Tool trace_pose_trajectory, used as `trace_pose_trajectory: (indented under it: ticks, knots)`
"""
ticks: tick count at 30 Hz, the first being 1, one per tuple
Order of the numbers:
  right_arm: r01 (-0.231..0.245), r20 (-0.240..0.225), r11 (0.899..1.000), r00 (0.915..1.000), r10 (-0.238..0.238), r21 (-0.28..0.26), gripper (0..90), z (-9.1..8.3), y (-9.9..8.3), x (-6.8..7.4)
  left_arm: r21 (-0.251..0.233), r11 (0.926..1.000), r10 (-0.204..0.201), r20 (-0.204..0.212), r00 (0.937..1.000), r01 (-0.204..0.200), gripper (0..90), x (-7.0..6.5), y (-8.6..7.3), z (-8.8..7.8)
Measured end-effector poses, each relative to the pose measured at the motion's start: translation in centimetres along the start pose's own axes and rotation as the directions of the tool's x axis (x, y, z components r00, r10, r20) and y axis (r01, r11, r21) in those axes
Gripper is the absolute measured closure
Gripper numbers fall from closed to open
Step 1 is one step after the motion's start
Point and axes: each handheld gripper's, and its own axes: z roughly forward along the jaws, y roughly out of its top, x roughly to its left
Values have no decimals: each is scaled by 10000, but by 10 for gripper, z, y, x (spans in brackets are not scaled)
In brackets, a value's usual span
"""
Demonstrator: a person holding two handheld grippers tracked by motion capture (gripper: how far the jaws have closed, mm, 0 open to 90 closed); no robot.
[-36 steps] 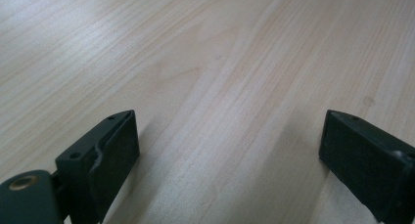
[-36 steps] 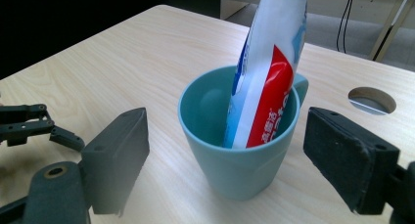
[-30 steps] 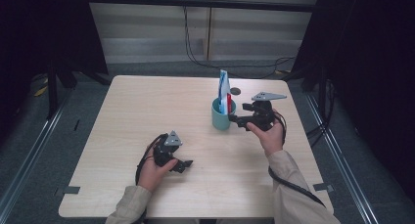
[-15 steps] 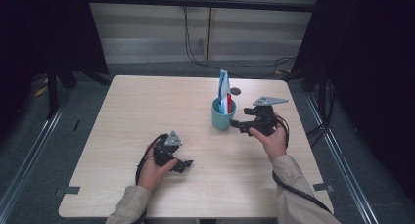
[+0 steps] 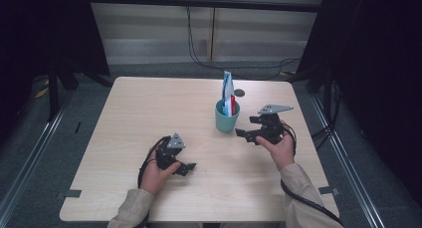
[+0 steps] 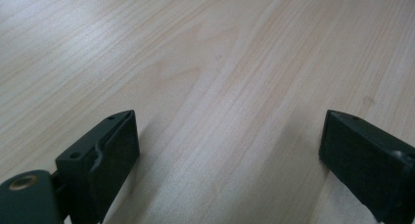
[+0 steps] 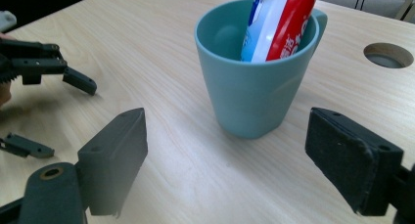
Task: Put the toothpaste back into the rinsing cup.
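Note:
A teal mug (image 5: pixel 227 118) (image 7: pixel 254 82) stands upright on the table's right half, with a red, white and blue toothpaste tube (image 5: pixel 228 92) (image 7: pixel 279 23) leaning inside it. My right gripper (image 5: pixel 245 132) (image 7: pixel 230 160) is open just to the right of the mug, its jaws pointing at the mug with bare table between them. My left gripper (image 5: pixel 185 166) (image 6: pixel 230 160) rests low over the front left of the table, open, with only wood grain between its jaws. In the right gripper view the left gripper (image 7: pixel 49 67) shows far off at the left.
The light wooden table (image 5: pixel 149 113) has a round cable hole (image 5: pixel 239 93) (image 7: pixel 388 55) just behind the mug. Cables trail from both grippers toward the front edge. Dark curtains and metal frame posts surround the table.
My right gripper has drawn back from the mug, toward the front right. The left gripper has stayed where it was.

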Motion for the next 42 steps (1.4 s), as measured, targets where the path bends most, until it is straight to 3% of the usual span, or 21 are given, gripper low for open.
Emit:
trace_pose_trajectory:
  ticks: [12, 24, 42]
  knots:
    - [78, -44, 9998, 10000, -77, 187, 154, -6, -14, 1, 0, 10000, 0, 1, 10000, 0, 76, 0, 0, 0]
    - [473, -15, 9968, 9989, -473, 650, 154, -7, -29, 5, 65, 9999, 81, 7, 10000, -81, 76, 0, 0, 0]
    - [541, -207, 9933, 9984, -522, 1019, 154, -5, -52, 15, 5, 10000, 6, 1, 10000, -6, 76, 0, 0, 0]
